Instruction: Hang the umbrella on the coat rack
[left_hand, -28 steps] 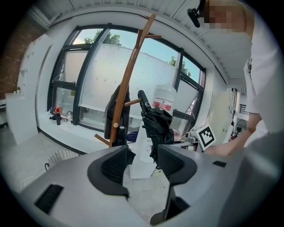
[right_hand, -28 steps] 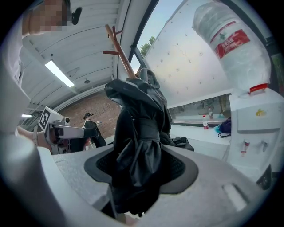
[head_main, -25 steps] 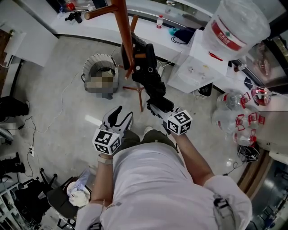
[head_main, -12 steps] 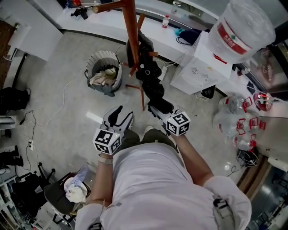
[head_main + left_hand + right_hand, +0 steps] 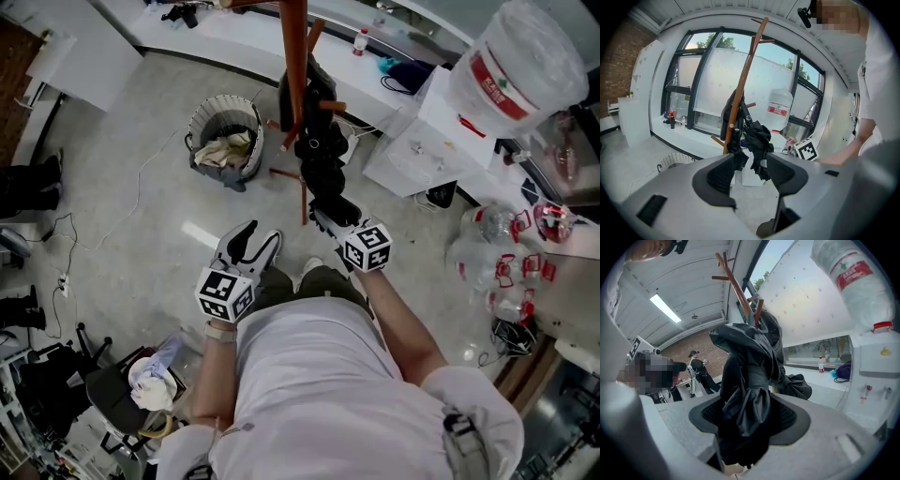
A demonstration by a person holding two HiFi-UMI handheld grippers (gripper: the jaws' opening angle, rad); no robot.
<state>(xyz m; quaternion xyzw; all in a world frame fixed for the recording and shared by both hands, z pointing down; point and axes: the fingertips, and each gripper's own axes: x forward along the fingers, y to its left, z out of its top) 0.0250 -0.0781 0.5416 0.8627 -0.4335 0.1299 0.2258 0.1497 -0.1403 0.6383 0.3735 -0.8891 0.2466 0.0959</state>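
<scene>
A folded black umbrella [image 5: 323, 173] is clamped in my right gripper [image 5: 330, 210], its far end up against the brown wooden coat rack [image 5: 296, 75]. In the right gripper view the umbrella's bunched fabric [image 5: 747, 390] fills the gap between the pads, and the rack's pegs [image 5: 740, 291] rise just behind it. My left gripper [image 5: 258, 236] hangs lower left, open with nothing in it. Through its jaws, in the left gripper view, I see the umbrella [image 5: 758, 139] beside the rack post [image 5: 743, 89]. A dark bag [image 5: 728, 112] hangs on the rack.
A wicker waste basket [image 5: 225, 141] stands on the floor left of the rack. A water dispenser with a large bottle [image 5: 520, 66] is at the right, with several empty bottles [image 5: 492, 248] beside it. A white counter [image 5: 225, 37] runs behind. Cables trail on the floor [image 5: 66, 234].
My right gripper has sunk a little with the umbrella still gripped. The head view has shifted, so the rack post now sits further right. The left gripper has stayed put.
</scene>
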